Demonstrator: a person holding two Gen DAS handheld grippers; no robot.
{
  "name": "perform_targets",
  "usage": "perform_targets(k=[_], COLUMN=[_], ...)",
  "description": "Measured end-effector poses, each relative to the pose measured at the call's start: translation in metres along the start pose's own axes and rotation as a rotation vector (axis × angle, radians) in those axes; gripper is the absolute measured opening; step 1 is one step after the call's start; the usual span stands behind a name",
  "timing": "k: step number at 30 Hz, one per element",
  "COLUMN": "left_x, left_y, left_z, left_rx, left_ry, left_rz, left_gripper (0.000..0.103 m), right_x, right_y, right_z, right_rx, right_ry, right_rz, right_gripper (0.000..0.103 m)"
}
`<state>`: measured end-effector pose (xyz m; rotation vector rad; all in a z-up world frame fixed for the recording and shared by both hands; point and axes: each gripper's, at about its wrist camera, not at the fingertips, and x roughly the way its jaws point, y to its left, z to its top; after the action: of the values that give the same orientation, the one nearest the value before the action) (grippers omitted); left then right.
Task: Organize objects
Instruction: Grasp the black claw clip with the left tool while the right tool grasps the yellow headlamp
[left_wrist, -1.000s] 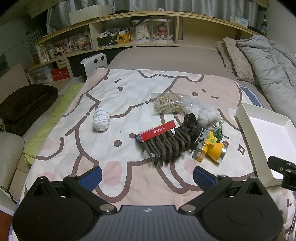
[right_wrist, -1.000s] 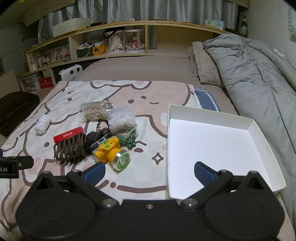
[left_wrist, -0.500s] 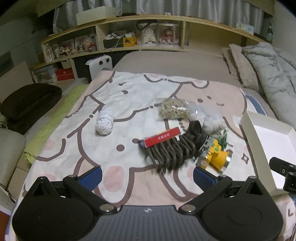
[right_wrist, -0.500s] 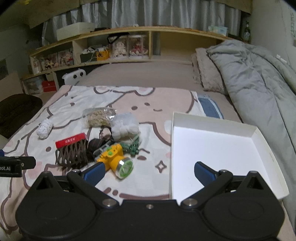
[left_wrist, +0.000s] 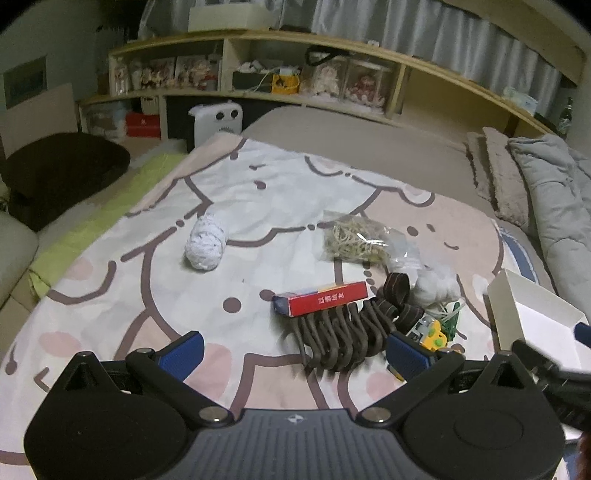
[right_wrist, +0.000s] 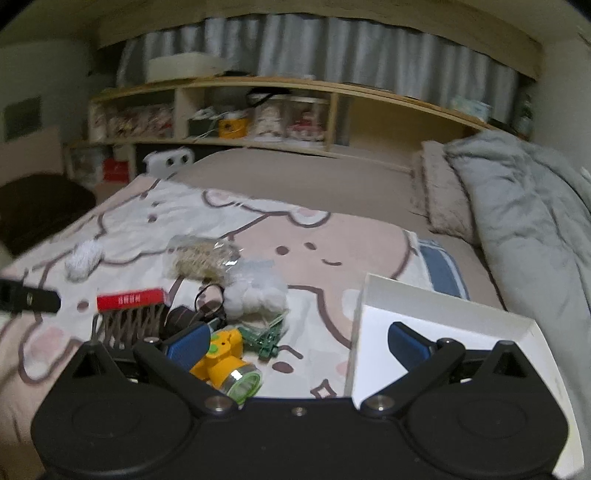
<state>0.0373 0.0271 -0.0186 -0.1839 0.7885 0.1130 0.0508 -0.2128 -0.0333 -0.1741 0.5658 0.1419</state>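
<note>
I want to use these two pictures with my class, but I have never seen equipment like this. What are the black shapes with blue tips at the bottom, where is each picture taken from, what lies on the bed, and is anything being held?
Each picture comes from a camera on a hand-held gripper. The black shapes are the left gripper and right gripper; the blue tips are their fingers. Both are open and hold nothing. On the cartoon blanket lie a white yarn ball, a bag of rubber bands, a red box, brown hangers, a yellow headlamp and green clips. The white tray is empty.
</note>
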Motion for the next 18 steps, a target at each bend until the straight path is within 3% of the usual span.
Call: perform_targets(k=[4, 9, 18], left_x=[0.015, 0.038, 0.083], left_y=[0.001, 0.008, 0.008], left_z=[0.002, 0.004, 0.007], left_rx=[-0.037, -0.154, -0.382], left_ry=[0.046, 0.107, 0.235], left_rz=[-0.023, -0.089, -0.162], left_gripper=[0.103, 0.103, 0.103], right_x=[0.018, 0.042, 0.062], right_y=[0.015, 0.030, 0.048], right_z=[-0.010, -0.023, -0.035], right_rx=[-0.138, -0.241, -0.319], right_ry=[0.000, 0.031, 0.048], right_rz=[0.025, 0.049, 0.081], right_gripper=[0.102, 0.097, 0.090])
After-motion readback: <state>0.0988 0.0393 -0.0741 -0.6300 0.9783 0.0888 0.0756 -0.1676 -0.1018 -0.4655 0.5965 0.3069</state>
